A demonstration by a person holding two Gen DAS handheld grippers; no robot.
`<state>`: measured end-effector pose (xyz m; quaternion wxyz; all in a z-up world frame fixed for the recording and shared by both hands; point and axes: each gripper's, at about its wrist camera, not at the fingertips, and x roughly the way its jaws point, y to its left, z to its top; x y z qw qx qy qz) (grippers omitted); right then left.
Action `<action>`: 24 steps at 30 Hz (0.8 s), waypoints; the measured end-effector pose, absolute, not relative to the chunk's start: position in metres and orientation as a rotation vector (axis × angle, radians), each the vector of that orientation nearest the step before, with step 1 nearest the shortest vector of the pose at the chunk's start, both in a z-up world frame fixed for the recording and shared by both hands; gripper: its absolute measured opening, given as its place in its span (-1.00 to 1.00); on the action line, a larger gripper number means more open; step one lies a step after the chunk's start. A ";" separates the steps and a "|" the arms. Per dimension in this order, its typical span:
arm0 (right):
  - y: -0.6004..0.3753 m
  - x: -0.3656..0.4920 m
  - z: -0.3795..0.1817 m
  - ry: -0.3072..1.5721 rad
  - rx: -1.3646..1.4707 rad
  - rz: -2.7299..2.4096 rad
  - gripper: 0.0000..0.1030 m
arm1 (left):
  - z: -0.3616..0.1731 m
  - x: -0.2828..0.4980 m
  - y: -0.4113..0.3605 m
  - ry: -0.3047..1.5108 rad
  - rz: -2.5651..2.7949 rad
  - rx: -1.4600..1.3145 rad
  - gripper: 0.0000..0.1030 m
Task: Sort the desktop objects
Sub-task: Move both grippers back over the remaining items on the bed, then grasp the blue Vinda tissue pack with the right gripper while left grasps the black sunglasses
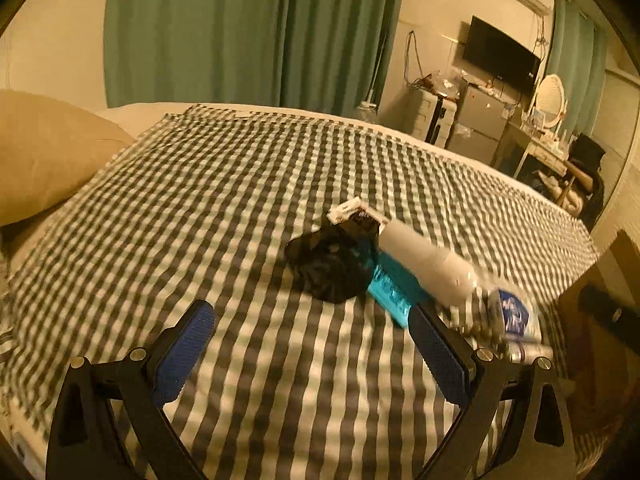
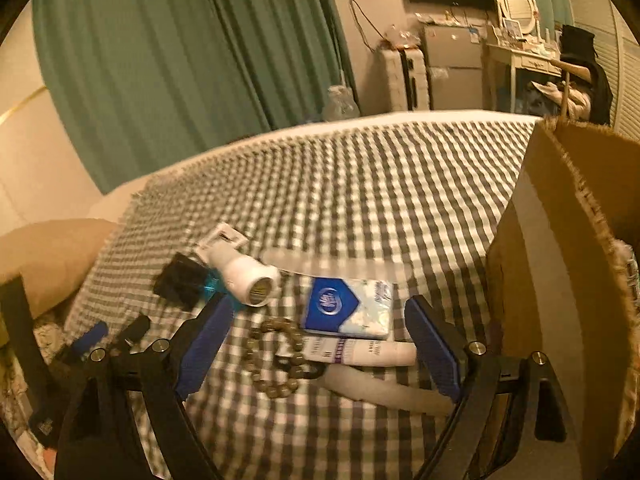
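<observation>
Both grippers released, empty: right gripper [image 2: 320, 344] should descend squarely over the tissue pack [image 2: 347, 309]; left gripper [image 1: 316, 352] stays clear.

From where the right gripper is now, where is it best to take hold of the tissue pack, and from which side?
Probably across its two long edges, coming down from above. The tissue pack lies flat on the checked cloth, so its faces offer no hold, but its width looks narrower than the gap of the open right gripper. Grip near the far half: the white tube touches its near edge and the bead bracelet lies close.
</observation>
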<state>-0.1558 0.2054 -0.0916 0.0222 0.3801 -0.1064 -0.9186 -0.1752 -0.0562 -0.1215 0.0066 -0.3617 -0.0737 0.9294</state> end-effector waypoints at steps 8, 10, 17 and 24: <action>0.210 -0.189 -0.129 -0.315 1.346 -2.805 0.70 | -0.146 -0.228 -0.061 -0.331 2.844 -1.210 0.94; 0.210 -0.196 -0.135 -0.305 1.374 -2.802 0.70 | -0.148 -0.236 -0.059 -0.313 2.830 -1.214 0.94; 0.207 -0.213 -0.159 -0.299 1.484 -2.758 0.70 | -0.158 -0.259 -0.045 -0.247 2.756 -1.200 0.94; 0.201 -0.214 -0.162 -0.214 1.492 -2.762 0.47 | -0.168 -0.277 -0.047 -0.249 2.740 -1.213 0.45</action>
